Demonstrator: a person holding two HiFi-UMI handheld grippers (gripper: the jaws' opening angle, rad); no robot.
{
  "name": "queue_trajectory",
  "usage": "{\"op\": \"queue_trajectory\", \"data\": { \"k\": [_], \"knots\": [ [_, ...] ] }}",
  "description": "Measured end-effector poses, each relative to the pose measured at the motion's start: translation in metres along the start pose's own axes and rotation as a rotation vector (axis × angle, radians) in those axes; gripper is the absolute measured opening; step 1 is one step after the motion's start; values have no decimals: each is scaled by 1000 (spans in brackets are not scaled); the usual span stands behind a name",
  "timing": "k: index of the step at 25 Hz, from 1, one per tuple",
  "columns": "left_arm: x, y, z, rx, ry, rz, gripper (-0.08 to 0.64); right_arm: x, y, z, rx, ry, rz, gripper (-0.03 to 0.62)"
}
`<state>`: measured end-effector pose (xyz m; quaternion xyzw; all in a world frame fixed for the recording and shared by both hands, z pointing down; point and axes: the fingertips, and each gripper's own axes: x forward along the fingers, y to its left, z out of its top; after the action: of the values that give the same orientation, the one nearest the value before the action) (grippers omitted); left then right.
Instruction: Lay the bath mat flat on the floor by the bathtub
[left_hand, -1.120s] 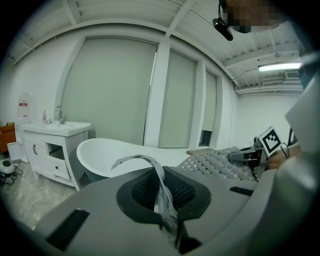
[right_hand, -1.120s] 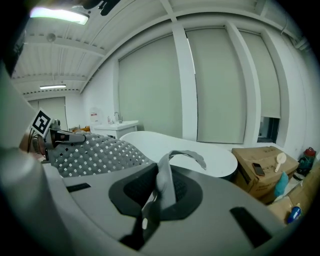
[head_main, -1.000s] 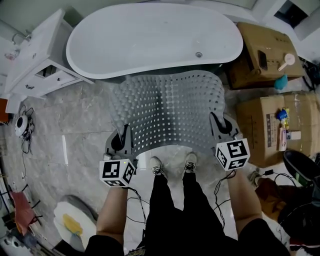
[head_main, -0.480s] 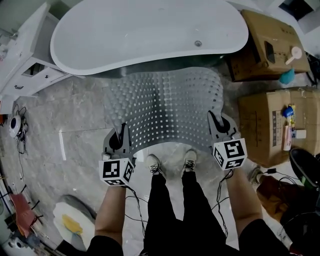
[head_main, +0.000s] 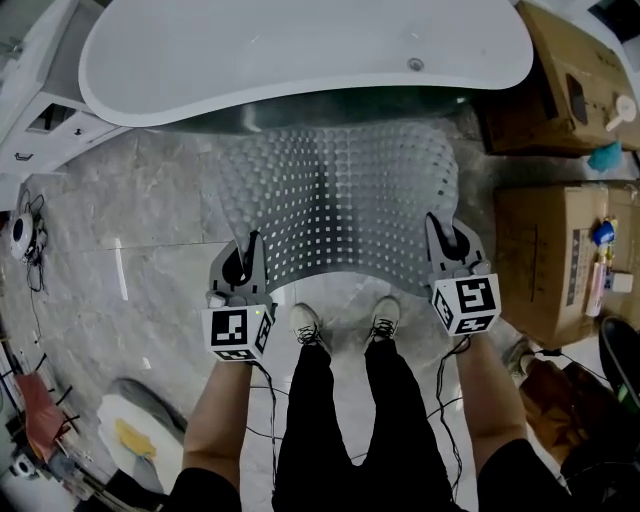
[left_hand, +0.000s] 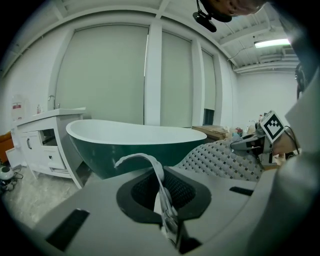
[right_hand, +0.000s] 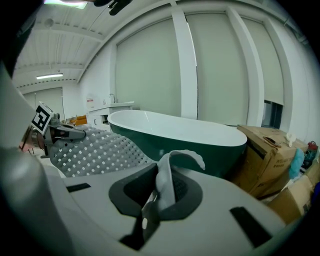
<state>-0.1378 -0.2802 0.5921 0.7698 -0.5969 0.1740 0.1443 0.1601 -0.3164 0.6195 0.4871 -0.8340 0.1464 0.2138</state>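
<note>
Head view: left gripper (head_main: 243, 262) and right gripper (head_main: 447, 240) pinch near corners of the mat (head_main: 340, 200), likely spreading it to land flat by the bathtub (head_main: 300, 50).

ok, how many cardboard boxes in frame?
2. First cardboard box sits by the bathtub's right end in the head view; second cardboard box is right of the bath mat. Others may sit outside the frame.

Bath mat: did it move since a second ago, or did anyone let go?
The bath mat seems lowered slightly as the person bends; the bathtub looks bigger. Nothing let go: the left gripper and right gripper still pinch its near corners, its far edge by the tub.
</note>
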Motion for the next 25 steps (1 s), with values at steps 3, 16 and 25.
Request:
{"op": "queue_trajectory", "data": {
  "k": [3, 16, 25],
  "knots": [
    [15, 6, -29, 3, 7, 2, 32, 19, 3, -23, -14, 3, 0, 31],
    [89, 21, -172, 64, -4, -29, 32, 101, -5, -159, -78, -7, -12, 31],
    [144, 44, -270, 100, -15, -28, 35, 167, -23, -247, -76, -6, -3, 31]
  ]
}}
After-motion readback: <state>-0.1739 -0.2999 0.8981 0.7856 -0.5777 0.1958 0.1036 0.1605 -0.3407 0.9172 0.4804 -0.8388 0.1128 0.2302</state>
